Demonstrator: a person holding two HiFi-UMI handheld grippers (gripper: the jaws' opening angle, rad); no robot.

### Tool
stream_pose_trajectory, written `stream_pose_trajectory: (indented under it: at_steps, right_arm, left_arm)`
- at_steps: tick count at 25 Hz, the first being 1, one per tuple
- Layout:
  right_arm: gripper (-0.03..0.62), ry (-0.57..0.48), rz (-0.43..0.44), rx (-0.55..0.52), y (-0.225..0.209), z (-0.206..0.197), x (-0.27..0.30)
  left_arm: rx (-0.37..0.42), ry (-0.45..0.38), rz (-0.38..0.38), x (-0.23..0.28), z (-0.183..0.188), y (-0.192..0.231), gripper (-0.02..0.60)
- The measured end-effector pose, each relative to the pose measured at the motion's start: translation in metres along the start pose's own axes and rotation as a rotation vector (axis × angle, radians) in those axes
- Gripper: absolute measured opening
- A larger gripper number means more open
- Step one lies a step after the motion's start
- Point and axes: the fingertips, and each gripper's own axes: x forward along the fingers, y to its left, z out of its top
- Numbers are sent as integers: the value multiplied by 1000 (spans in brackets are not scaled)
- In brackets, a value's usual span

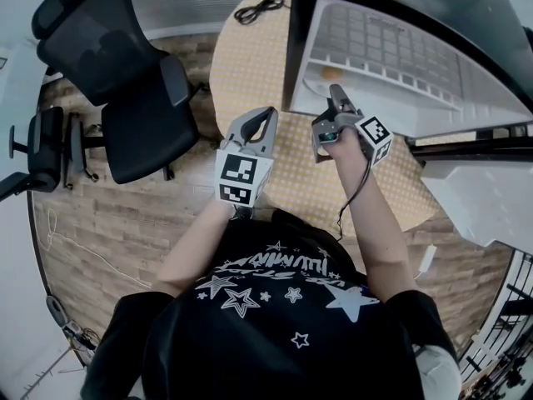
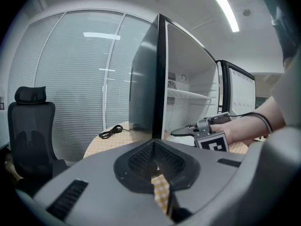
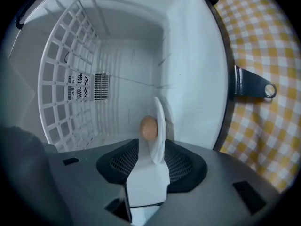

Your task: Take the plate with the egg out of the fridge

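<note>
Grippers sit closest to the person, both short of the fridge or just at its mouth. The left gripper hangs back outside the fridge, in front of its dark side wall, over the yellow checked cloth. Its jaws are drawn all but together, with only a sliver of cloth showing through and nothing between them.

The right gripper is further on, poking into the fridge's open front and rolled onto its side. Its jaws stand wide apart. Its own view shows the plate edge-on, its near rim reaching down towards the gap between the jaws. I see no pad pressing on it, so I read this as a grip being lined up, not one made.

Deeper in the fridge, the egg rests on the plate, about midway between the opening and the back wall. Beyond it is the wire shelf and, furthest in, a small vent on the back wall.

By my reckoning the door is open and the reach is made. Closing on the rim, keeping the plate level so the egg stays put, and drawing it out of the fridge are all left to do.
</note>
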Motion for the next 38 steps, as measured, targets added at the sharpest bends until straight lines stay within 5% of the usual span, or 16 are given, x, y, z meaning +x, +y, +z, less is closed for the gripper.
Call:
stream_pose_trajectory:
  at_steps: [11,15,31,38]
  right_arm:
    - [155,-64,-33,52,3,10,12]
    - [48,-66,-89,33,-6,9,14]
    - [34,-60,-63,15,-30,-11,-54]
    - [38,-36,-66,-70,-42,-29,-69]
  left_arm:
    - [-4,-7,14,-3,6,8,2]
    - [-7,-10,16,-2,9,10,2]
    - [33,11,-52,-22,0,0,2]
    - [15,24,-78,-34,-7,-6,3]
